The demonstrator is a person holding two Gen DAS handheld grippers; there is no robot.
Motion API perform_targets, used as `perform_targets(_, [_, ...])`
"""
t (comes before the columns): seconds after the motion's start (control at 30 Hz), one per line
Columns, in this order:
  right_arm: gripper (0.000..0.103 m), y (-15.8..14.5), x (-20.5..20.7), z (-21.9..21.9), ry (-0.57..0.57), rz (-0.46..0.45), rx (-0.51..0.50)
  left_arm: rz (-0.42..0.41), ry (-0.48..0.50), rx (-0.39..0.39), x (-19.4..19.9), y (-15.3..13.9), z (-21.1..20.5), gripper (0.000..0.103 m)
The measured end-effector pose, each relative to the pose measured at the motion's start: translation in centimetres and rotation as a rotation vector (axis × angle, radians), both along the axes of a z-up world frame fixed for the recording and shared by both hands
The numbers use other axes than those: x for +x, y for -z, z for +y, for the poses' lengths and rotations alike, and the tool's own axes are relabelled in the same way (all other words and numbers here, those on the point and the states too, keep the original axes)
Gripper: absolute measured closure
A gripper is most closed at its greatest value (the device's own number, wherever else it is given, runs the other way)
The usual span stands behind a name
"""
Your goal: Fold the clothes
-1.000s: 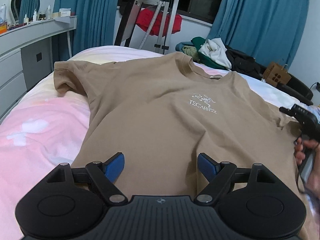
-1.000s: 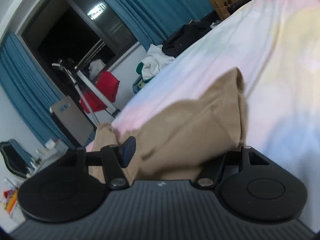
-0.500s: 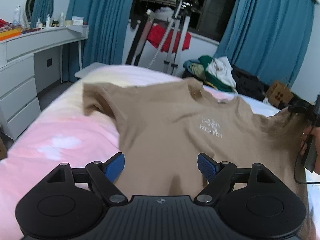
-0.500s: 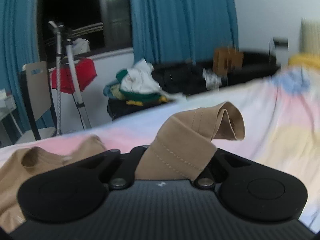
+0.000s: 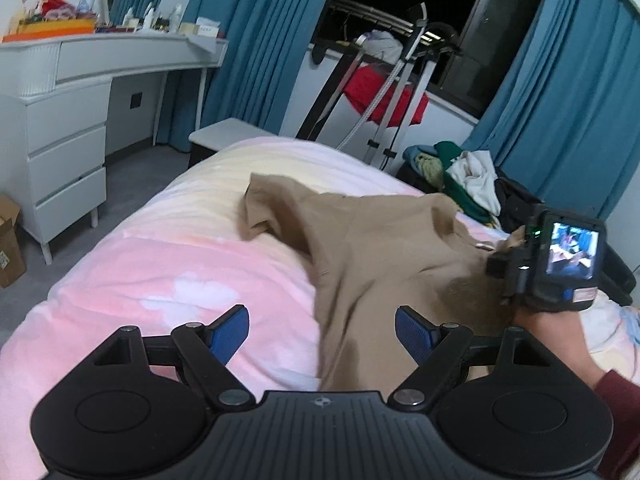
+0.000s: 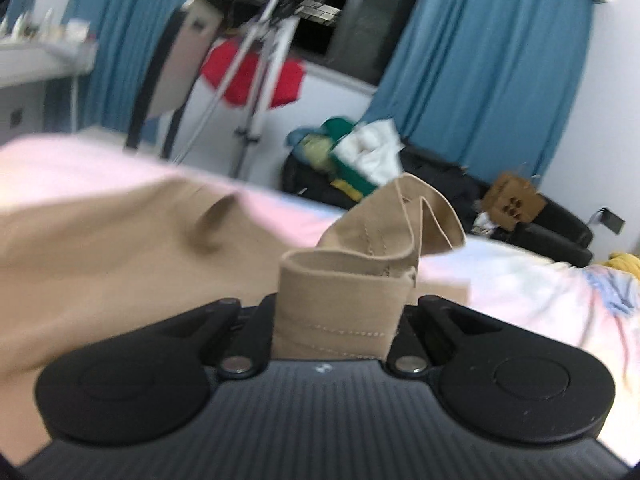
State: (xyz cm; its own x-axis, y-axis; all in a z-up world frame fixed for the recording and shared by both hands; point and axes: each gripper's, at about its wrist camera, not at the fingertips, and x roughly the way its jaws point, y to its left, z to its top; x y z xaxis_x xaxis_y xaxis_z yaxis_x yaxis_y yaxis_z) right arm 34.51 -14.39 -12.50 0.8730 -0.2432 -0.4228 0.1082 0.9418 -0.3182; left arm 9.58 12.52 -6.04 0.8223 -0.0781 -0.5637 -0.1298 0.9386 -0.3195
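A tan T-shirt (image 5: 368,248) lies on the pink and yellow bed (image 5: 160,264), its right side lifted and pulled over toward the left. My left gripper (image 5: 322,334) is open and empty, hovering above the shirt's lower edge. My right gripper (image 6: 338,316) is shut on a bunched tan sleeve hem (image 6: 360,280), held up above the bed. In the left wrist view the right gripper (image 5: 500,264) is at the right, by the shirt's collar, with its camera screen facing me.
A white dresser (image 5: 60,128) stands left of the bed. A drying rack with red cloth (image 5: 384,96) stands by the window. A clothes pile (image 5: 468,184) and a cardboard box (image 6: 512,204) lie beyond the bed. Blue curtains hang behind.
My right gripper closed on the sleeve, lifted it and carried it left across the shirt. The shirt's right half now folds over. My left gripper stayed open and rose, tilting left.
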Motion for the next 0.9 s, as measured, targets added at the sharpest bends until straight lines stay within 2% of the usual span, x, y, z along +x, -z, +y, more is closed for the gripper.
perform_targets(0.1, [0.087, 1.4, 1.3, 1.0, -0.048, 0.15, 0.073, 0.03, -0.006, -0.026, 0.9, 1.1, 0.4, 0.021])
perform_targets(0.13, [0.079, 1.2, 1.1, 1.2, -0.062, 0.158, 0.085, 0.039, -0.003, -0.035, 1.2, 1.4, 0.4, 0.021])
perform_targets(0.2, [0.058, 0.4, 0.4, 1.2, -0.098, 0.147, 0.115, 0.041, 0.007, -0.029, 1.4, 1.6, 0.0, 0.021])
perform_targets(0.23, [0.044, -0.3, -0.1, 1.2, -0.12, 0.134, 0.138, 0.04, 0.014, -0.023, 1.4, 1.7, -0.2, 0.021])
perform_targets(0.37, [0.042, -3.6, -3.8, 0.1, -0.172, 0.108, 0.232, 0.02, 0.032, 0.01, 1.1, 1.4, -1.3, 0.021])
perform_targets(0.5, [0.042, -7.1, -10.6, -2.4, -0.217, 0.094, 0.377, 0.0, 0.052, 0.042, 0.0, 0.9, -2.6, 0.021])
perform_targets(0.6, [0.042, -9.2, -16.2, -3.8, -0.238, 0.076, 0.418, -0.012, 0.075, 0.054, -0.9, 0.5, -3.7, 0.021])
perform_targets(0.8, [0.042, -10.9, -27.0, -7.5, -0.237, 0.054, 0.501, -0.024, 0.123, 0.111, -3.6, -0.2, -5.5, 0.021])
perform_targets(0.9, [0.042, -10.7, -30.8, -9.0, -0.21, 0.042, 0.496, -0.029, 0.147, 0.116, -5.4, -0.8, -6.3, 0.021])
